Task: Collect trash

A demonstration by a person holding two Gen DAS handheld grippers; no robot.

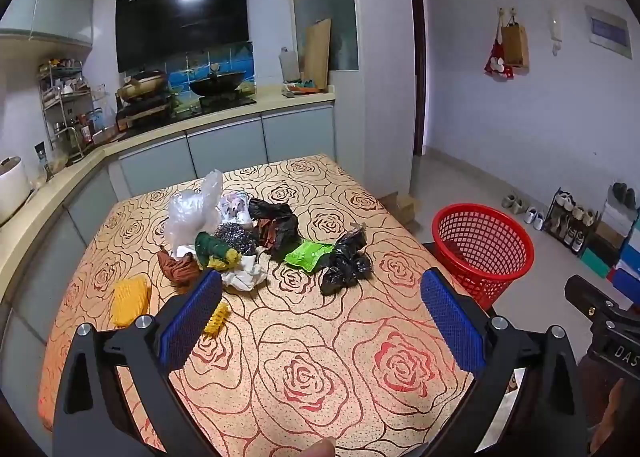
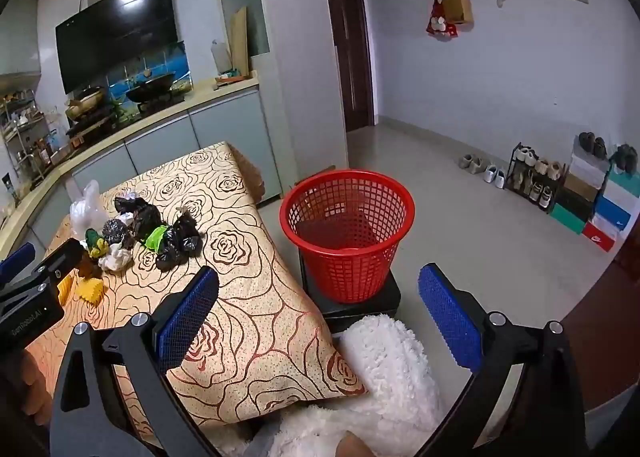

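Note:
A heap of trash lies mid-table: a clear plastic bag (image 1: 192, 209), a steel scourer (image 1: 236, 239), a dark wrapper (image 1: 276, 225), a green packet (image 1: 308, 255), a crumpled black bag (image 1: 346, 261) (image 2: 176, 241), white tissue (image 1: 244, 275), a brown scrap (image 1: 178, 265) and yellow foam pieces (image 1: 130, 299). My left gripper (image 1: 320, 289) hangs open above the near table, short of the heap, nothing between its blue pads. My right gripper (image 2: 320, 289) is open too, over the table's right edge, facing the red mesh basket (image 2: 348, 233) (image 1: 484, 245) on a black box.
The table wears a rose-patterned cloth (image 1: 304, 357). A kitchen counter with a hob and pans (image 1: 188, 97) runs behind and left. A shoe rack and boxes (image 2: 580, 193) line the right wall. A white fleecy sleeve (image 2: 384, 369) sits under the right gripper.

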